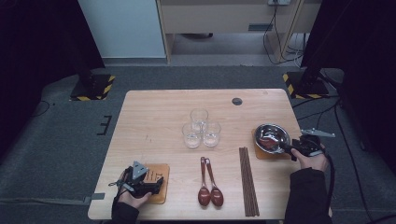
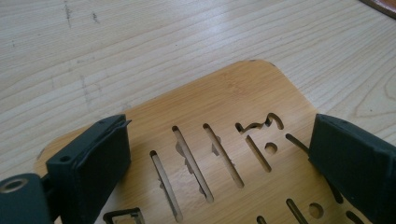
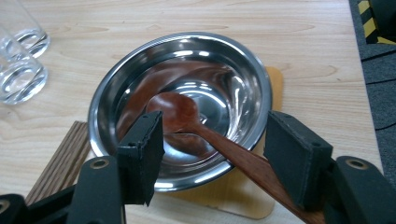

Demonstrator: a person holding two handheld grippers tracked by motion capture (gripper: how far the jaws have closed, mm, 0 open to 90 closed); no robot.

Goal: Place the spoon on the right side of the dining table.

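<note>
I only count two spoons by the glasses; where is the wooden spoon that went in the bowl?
The wooden spoon lies in the steel bowl on the table's right side, its handle sticking out over the rim between the right gripper's open jaws.

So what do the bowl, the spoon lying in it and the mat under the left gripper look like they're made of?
The bowl looks like polished steel: its mirror-bright wall reflects the spoon. The spoon seems to be reddish-brown wood with a smooth, perhaps lacquered sheen; faint grain shows on the handle. The mat appears to be bamboo or light wood, matte, with fine straight grain and cut-out slots.
</note>
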